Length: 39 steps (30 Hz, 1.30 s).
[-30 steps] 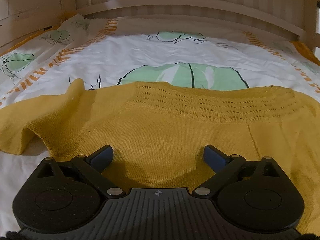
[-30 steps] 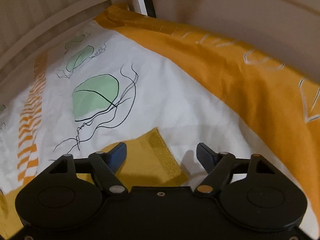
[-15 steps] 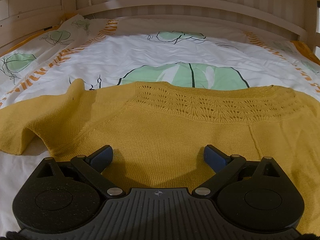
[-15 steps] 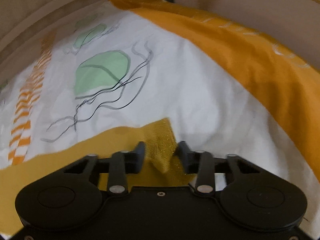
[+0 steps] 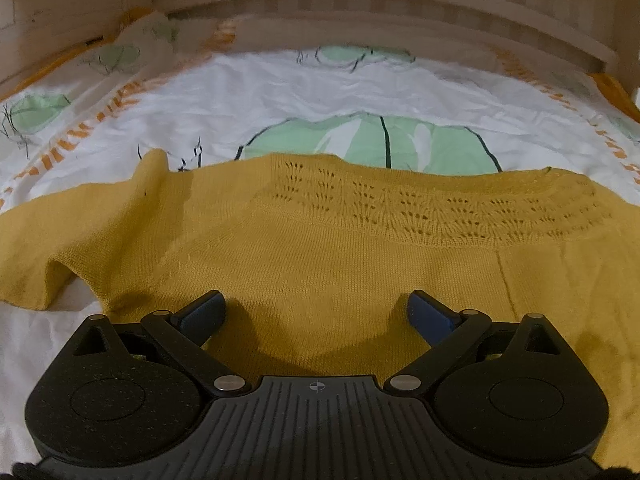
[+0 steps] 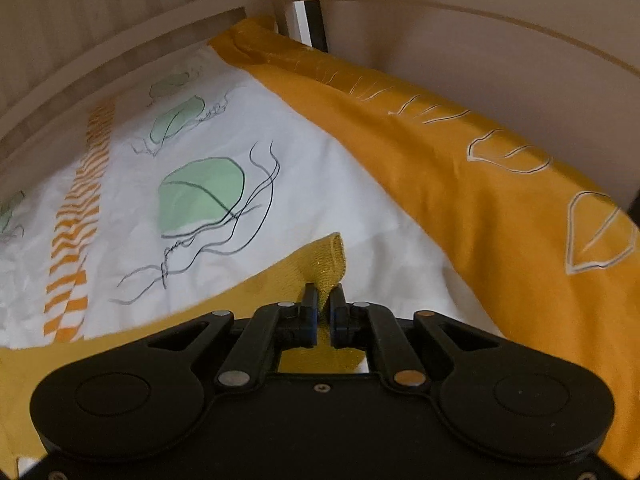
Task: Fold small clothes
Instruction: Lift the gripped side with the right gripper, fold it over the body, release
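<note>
A small mustard-yellow knitted sweater (image 5: 320,256) lies flat on the bed, its lace-patterned yoke toward the far side and one sleeve (image 5: 36,256) spread to the left. My left gripper (image 5: 316,312) is open, low over the sweater's body, holding nothing. My right gripper (image 6: 323,304) is shut on the ribbed cuff (image 6: 328,262) of the sweater's other sleeve, which stands up pinched between the jaws above the sheet.
The bed sheet (image 5: 280,92) is white with green jellyfish prints and orange stripes. An orange printed quilt (image 6: 460,184) is bunched along the right side. A pale wooden bed rail (image 5: 360,4) and wall close off the far side.
My right gripper closed from wide open onto the sleeve cuff and lifted it slightly. My left gripper stayed open and nearly still over the sweater.
</note>
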Tool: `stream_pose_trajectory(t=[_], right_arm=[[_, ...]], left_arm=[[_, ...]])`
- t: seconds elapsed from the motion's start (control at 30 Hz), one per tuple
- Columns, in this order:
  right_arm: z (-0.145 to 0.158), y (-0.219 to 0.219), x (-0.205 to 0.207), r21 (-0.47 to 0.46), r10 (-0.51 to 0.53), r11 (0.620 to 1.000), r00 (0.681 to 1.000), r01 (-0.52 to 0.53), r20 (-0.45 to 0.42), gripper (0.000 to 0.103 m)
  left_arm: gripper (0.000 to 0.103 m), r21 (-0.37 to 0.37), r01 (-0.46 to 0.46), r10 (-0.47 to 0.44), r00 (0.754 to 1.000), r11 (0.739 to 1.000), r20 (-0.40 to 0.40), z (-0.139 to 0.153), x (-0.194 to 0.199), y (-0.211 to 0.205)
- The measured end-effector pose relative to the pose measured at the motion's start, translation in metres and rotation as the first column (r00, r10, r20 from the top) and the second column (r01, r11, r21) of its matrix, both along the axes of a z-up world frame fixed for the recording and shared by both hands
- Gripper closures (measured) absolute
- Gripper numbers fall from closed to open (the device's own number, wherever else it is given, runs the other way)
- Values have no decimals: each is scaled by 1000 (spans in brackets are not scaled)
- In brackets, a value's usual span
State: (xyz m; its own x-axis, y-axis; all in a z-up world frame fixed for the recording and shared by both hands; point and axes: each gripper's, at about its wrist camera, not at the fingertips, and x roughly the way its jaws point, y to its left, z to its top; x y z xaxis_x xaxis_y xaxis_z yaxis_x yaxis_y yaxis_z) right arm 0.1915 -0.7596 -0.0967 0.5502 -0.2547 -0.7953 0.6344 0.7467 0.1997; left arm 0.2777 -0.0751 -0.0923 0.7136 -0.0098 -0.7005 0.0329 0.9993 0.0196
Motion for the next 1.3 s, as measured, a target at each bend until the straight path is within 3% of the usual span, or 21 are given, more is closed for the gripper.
stream_pose_trajectory(t=[0.2, 0.5, 0.77, 1.03, 1.3], right_arm=[[32, 17, 0, 93, -8, 996, 996, 0, 91, 92], [87, 85, 29, 156, 98, 980, 980, -126, 173, 92], [125, 174, 66, 195, 221, 944, 948, -267, 230, 92], [146, 278, 114, 253, 359, 865, 887, -433, 290, 91], [145, 390, 157, 295, 514, 739, 791, -605, 332, 91]], left_arm=[[14, -65, 25, -34, 990, 998, -138, 22, 4, 13], [14, -102, 89, -105, 981, 991, -162, 61, -17, 56], [14, -172, 52, -87, 975, 984, -202, 74, -19, 117], [14, -243, 32, -75, 983, 969, -170, 83, -9, 151], [14, -251, 42, -79, 987, 967, -139, 88, -3, 161]])
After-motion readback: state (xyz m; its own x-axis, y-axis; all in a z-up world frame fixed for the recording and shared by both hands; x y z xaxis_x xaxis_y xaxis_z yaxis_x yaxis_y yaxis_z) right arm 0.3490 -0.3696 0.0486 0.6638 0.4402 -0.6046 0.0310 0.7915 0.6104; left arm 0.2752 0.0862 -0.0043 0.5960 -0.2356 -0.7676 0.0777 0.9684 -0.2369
